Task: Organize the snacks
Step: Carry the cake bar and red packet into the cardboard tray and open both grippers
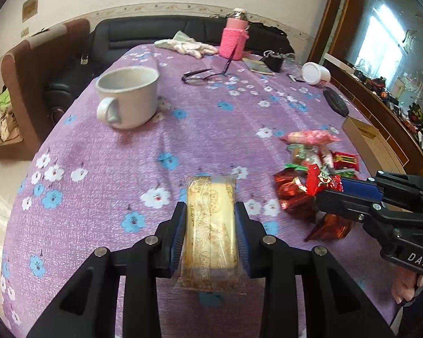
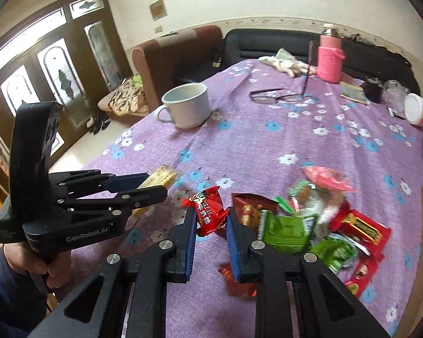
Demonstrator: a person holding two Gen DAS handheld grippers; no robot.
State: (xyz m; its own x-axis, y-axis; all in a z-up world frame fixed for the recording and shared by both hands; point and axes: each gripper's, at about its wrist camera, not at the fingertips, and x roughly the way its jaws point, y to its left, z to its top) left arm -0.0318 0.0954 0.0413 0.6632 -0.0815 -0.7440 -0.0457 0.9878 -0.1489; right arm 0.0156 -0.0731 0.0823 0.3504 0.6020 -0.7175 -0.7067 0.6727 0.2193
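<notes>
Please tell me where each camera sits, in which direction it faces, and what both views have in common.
Left wrist: sits on the left claw, faces across the table to the white mug; holds a yellow snack bar.
Right wrist: sits on the right claw, faces the snack pile; grips a red candy.
Shared: mug, pink bottle, pile.

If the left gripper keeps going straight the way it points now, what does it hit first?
Probably nothing soon. The left gripper, shut on the yellow snack bar, points across bare purple tablecloth. The white mug sits left of that line and the glasses lie near it far off; depth is unclear.
</notes>
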